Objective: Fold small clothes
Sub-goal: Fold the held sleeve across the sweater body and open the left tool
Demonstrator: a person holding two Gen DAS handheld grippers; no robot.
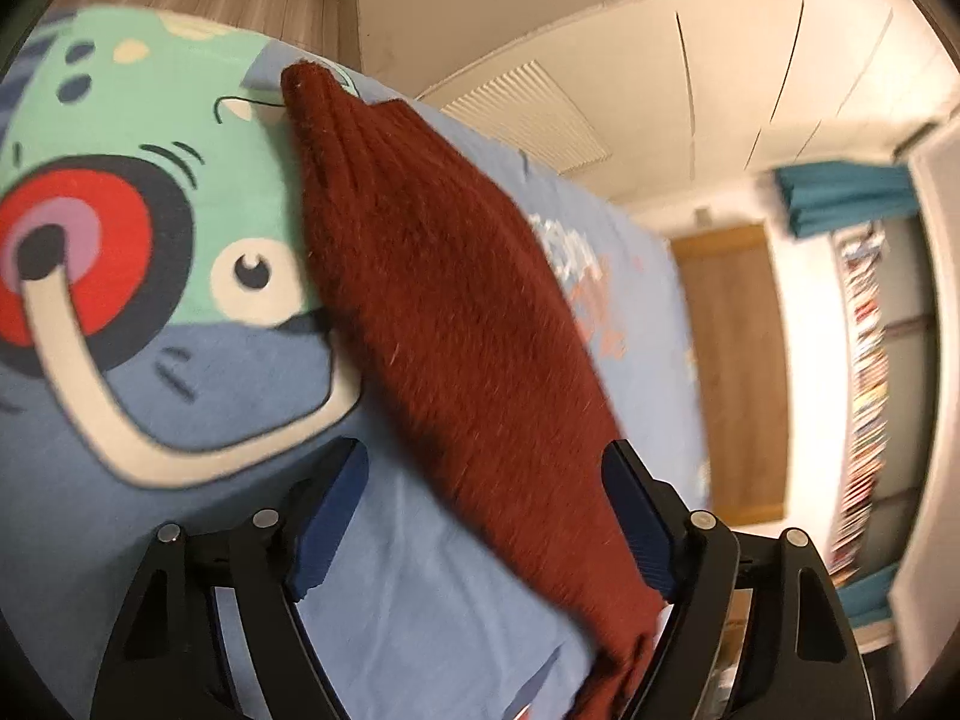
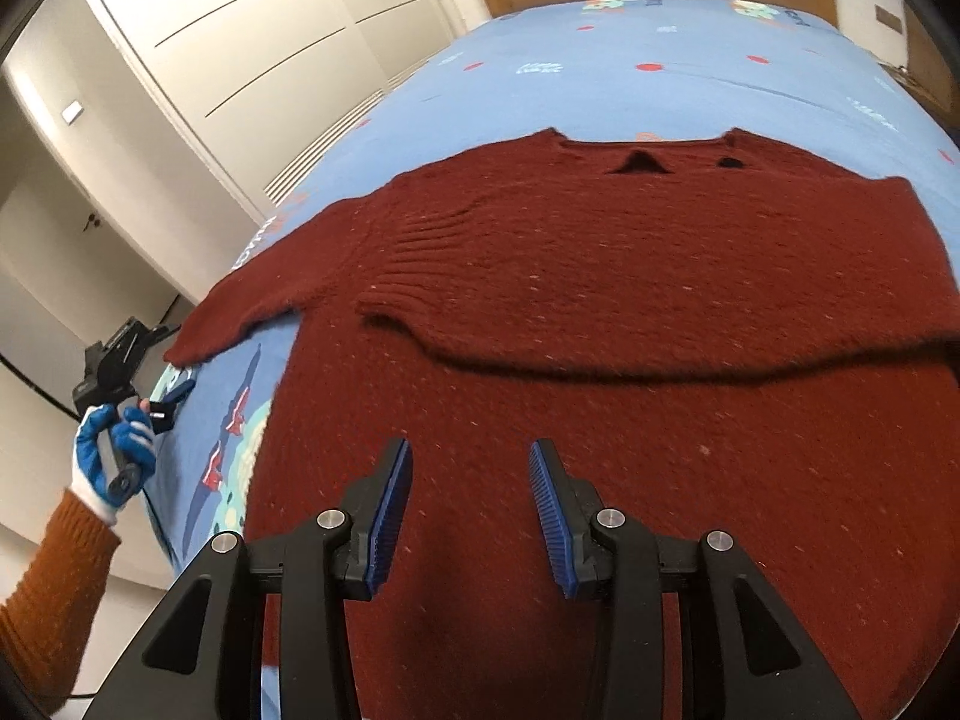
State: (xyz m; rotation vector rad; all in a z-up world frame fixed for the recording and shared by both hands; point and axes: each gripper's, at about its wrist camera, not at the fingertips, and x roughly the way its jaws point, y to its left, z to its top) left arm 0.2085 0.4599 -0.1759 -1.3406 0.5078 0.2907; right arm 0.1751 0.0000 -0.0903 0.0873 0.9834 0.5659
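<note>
A dark red knit sweater (image 2: pixel 600 276) lies flat on the blue cartoon-print bed sheet (image 2: pixel 600 72), neck at the far side. One sleeve is folded across the chest. The other sleeve (image 1: pixel 450 300) stretches out to the bed's edge. My left gripper (image 1: pixel 486 450) stands wide over that sleeve's cuff end. The cloth lies between the jaws and against the right finger (image 1: pixel 642 516), while the left pad is clear of it. In the right wrist view the left gripper (image 2: pixel 171 399) sits by the cuff. My right gripper (image 2: pixel 471 445) hovers open over the sweater's lower body, with nothing pinched.
A gloved hand (image 2: pixel 114 450) with an orange sleeve holds the left gripper beside the bed's left edge. White wardrobe doors (image 2: pixel 240 30) stand beyond that edge. A wooden door (image 1: pixel 732 372) and a bookshelf (image 1: pixel 864 390) are across the room.
</note>
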